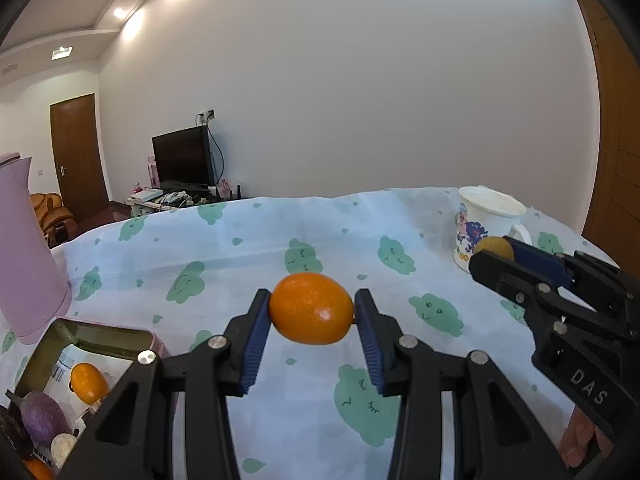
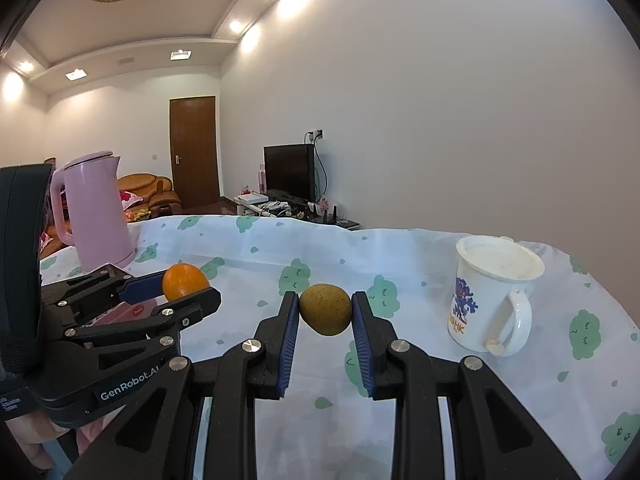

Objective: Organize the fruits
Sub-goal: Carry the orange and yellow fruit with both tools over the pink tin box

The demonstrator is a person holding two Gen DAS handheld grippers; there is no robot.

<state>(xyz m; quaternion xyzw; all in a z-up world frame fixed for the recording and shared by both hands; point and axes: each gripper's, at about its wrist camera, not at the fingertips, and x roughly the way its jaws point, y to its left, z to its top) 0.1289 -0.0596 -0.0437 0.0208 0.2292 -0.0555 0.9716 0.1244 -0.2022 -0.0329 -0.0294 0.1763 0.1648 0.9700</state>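
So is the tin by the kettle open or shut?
Open. The tin has no lid on, and an orange and a purple fruit show inside.

Readable: "DAS" in white letters on the black body of the right gripper (image 1: 490, 258), at the right of the left wrist view. "GenRobot.AI" in white on the body of the left gripper (image 2: 188, 290), near left in the right wrist view. Orange letters "HK" on the white mug (image 2: 494, 300), far right. Label print inside the tin box (image 1: 84, 334) too small to read.
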